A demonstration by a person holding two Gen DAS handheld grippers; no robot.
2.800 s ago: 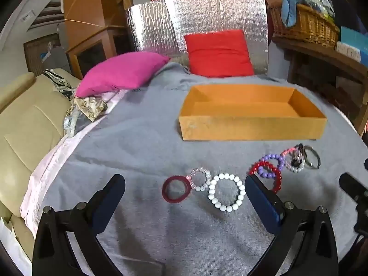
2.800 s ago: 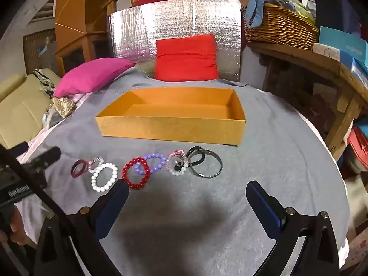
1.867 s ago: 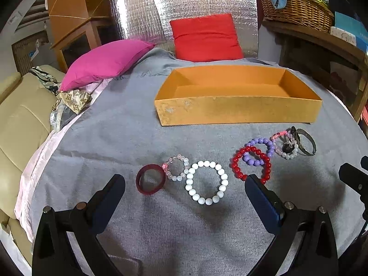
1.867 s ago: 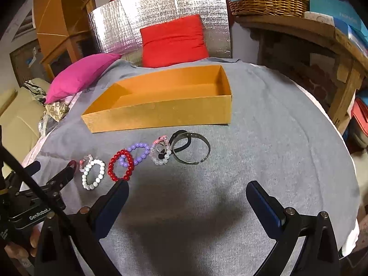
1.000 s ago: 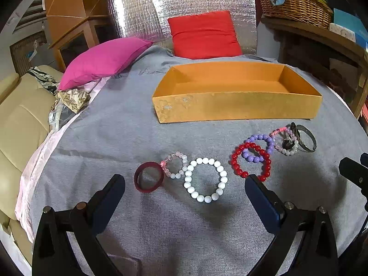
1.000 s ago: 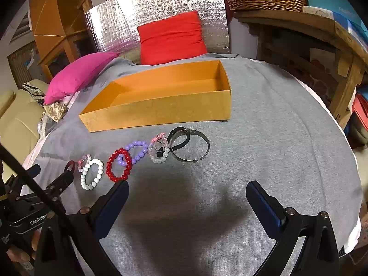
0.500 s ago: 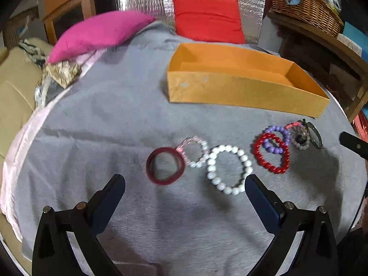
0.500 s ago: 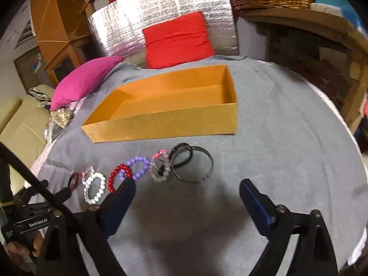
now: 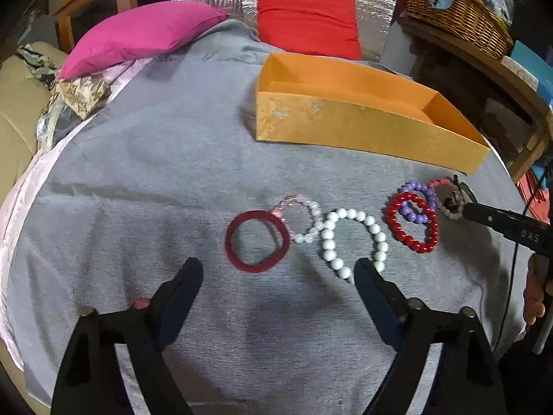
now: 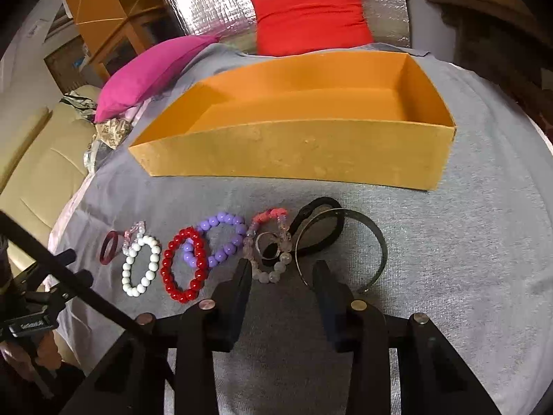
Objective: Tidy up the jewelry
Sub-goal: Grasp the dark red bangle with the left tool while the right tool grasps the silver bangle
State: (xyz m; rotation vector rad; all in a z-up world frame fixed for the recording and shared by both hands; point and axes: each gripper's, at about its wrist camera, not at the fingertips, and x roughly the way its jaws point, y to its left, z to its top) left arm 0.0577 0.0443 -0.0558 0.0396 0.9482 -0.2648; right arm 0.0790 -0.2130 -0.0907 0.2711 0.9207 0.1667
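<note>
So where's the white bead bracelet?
In the left wrist view, the white bead bracelet lies on the grey cloth, between the clear pink bead bracelet and the red bead bracelet.

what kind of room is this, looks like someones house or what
Most likely a lived-in home, probably a living room. A cream sofa stands beside the cloth-covered table, with cushions pink and red behind it, and a wicker basket sits on a wooden shelf.

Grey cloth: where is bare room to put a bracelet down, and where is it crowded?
Bare: the cloth left of the orange box, and the strip right of the metal bangle. The box floor is bare too. Crowded: the bracelet row, red beads overlapping purple beads.
</note>
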